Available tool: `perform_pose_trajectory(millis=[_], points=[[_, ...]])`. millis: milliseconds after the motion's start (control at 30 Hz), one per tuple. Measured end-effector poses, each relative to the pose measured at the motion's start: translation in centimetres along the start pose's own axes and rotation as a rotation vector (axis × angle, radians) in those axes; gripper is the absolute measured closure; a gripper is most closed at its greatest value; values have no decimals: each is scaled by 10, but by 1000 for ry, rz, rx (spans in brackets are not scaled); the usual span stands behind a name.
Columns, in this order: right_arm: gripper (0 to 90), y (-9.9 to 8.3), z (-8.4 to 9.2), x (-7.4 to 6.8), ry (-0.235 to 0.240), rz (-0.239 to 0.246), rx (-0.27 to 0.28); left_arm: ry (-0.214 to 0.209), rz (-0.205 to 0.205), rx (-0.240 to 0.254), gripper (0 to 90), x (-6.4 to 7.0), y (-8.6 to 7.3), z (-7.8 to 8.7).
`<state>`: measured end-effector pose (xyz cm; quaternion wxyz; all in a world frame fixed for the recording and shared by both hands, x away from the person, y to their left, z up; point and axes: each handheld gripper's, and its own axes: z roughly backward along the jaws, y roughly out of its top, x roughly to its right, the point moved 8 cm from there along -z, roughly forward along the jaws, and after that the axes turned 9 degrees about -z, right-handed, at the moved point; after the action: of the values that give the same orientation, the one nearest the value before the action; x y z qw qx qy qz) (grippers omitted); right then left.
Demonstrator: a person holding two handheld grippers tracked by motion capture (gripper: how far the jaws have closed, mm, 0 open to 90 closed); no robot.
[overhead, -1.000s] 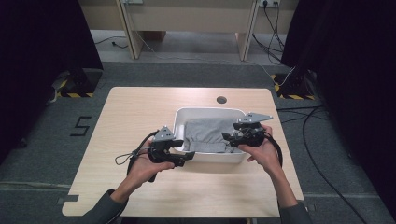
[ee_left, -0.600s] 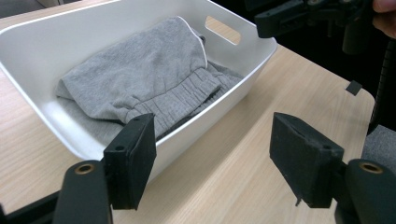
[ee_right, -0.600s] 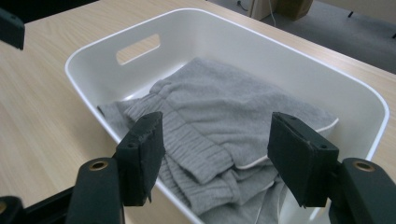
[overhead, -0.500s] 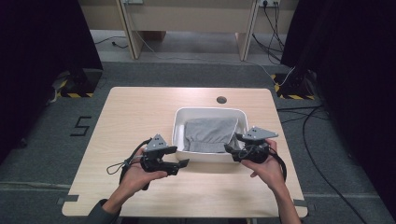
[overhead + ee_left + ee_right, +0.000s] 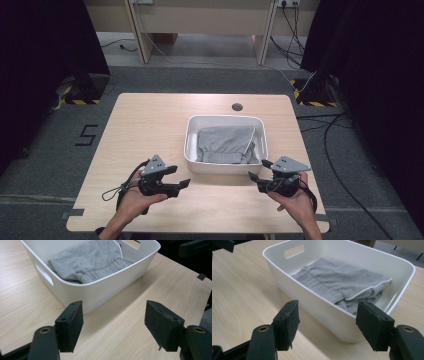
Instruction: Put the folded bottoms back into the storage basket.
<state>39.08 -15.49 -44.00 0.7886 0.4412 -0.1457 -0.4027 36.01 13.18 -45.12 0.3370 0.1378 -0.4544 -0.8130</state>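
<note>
1. The left gripper (image 5: 181, 184) is held above the table's near edge, its jaws spread wide with nothing between them, and it points toward the tub's near-left corner.
2. The right gripper (image 5: 252, 177) is likewise spread wide and empty, just off the tub's near-right corner.
3. Between and beyond them, the white tub (image 5: 190, 137) sits on the wooden table (image 5: 140, 125), right of centre.
4. Folded grey clothing (image 5: 225, 142) with a ribbed waistband lies inside the tub.
</note>
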Motion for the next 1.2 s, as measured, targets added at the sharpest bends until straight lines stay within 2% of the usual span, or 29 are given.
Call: perform_pose_trajectory(millis=[200,433,567,633,733,800,933,967,1067,1200], points=[[353,-18,9,-4,-12,-20,6,15,-6,-12,308,2,-20,2],[346,-42,4,-5,-18,-46,-17,19,-10,-14,298,0,-44,2],[328,-51,0,-4,-23,-58,-21,59,0,-15,262,-7,-58,2],[305,-56,-3,-4,-27,-64,-32,70,16,-31,197,-8,-66,1],[259,-66,-8,-3,-34,-63,-46,53,31,-47,181,-8,-79,-1],[223,-74,-10,-4,-41,-72,-65,60,40,-68,149,-8,-88,-1],[182,-87,-13,-2,-56,-74,-90,81,22,-97,150,-10,-98,1],[175,-91,-14,-2,-57,-92,-99,89,16,-106,150,-11,-101,1],[178,-100,-13,0,-73,-93,-117,103,-3,-129,150,-11,-107,2],[179,-109,-15,-1,-81,-90,-143,105,-4,-148,150,-8,-116,2]])
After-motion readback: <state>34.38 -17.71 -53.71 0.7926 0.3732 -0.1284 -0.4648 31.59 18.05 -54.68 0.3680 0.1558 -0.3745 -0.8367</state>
